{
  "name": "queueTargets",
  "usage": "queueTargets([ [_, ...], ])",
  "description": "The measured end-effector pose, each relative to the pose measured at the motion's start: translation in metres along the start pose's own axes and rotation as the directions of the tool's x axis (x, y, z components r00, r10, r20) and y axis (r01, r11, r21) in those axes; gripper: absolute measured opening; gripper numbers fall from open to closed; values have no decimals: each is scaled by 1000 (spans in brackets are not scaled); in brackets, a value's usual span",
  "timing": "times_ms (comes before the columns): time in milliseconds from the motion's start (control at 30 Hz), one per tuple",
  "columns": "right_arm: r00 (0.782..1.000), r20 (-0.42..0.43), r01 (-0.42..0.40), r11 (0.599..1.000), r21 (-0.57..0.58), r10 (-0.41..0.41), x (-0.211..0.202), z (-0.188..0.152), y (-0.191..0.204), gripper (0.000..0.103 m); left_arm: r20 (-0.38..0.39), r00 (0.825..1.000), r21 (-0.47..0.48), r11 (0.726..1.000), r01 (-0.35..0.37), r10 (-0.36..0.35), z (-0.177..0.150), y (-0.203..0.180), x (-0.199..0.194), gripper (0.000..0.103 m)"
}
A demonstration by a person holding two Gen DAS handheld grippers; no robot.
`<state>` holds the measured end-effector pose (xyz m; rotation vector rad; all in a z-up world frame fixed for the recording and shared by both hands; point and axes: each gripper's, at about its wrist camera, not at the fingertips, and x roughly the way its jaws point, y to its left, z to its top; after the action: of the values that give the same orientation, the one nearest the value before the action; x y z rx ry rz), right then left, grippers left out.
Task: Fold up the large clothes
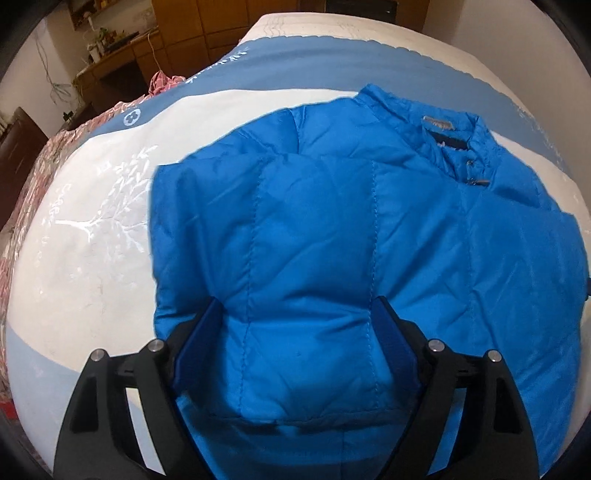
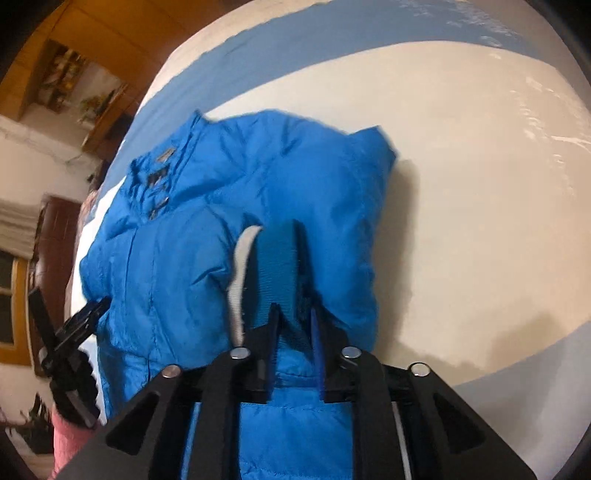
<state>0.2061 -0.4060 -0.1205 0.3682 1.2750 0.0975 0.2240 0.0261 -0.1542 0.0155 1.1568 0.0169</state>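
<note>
A bright blue quilted jacket (image 1: 332, 229) lies on a bed with a white and blue cover (image 1: 85, 236), its collar (image 1: 443, 136) at the far right. My left gripper (image 1: 297, 306) is open, its blue-padded fingers wide apart over the jacket's near hem. In the right wrist view the jacket (image 2: 184, 229) lies folded. My right gripper (image 2: 291, 273) is shut on a bunched fold of the jacket with a white lining strip (image 2: 242, 269) showing beside it. The left gripper (image 2: 70, 339) shows at that view's left edge.
A pink patterned blanket (image 1: 37, 173) lies along the bed's left side. Wooden cabinets (image 1: 221, 22) and a desk with plants stand beyond the bed. The white bed cover (image 2: 480, 184) stretches to the right of the jacket.
</note>
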Motion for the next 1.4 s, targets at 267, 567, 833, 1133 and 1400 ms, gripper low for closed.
queueTargets([
  [267,995,52,-67,978,-197,79,-18,-30,73,22,67,993,16,995,98,-98,-12,-23,-41,76],
  [567,999,-42,-9,980,-196,0,57,-42,81,18,0,998,61,996,67,-68,-32,-30,6,78],
  [833,999,11,-43,977,-209,47,23,-18,93,22,28,991,18,991,134,-134,-6,-23,-18,74],
  [1133,1000,11,8,978,-208,-6,62,53,109,25,21,998,49,997,65,-66,63,-39,20,74],
  [1400,998,-61,2,982,-189,-14,94,58,93,21,-58,993,11,995,101,-100,75,-34,54,77],
])
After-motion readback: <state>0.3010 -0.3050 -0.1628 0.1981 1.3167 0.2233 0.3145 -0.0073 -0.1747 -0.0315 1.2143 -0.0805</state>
